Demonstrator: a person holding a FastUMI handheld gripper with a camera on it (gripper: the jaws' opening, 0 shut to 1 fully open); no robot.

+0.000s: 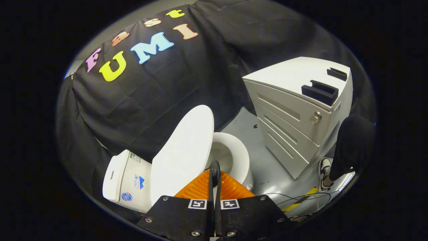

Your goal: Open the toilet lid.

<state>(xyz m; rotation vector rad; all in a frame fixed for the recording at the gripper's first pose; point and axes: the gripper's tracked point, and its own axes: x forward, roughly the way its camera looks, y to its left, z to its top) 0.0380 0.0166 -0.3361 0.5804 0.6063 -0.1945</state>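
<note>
toilet lid raised, claw closed — empty

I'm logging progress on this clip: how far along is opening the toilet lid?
Mostly done: the toilet lid is raised off the bowl and stands tilted toward the tank, so the bowl's opening shows. In hand: the gripper sits at the lid's lower edge with its jaws close together; whether they pinch the lid I cannot tell. Left: perhaps leaning the lid fully back and withdrawing.
</note>
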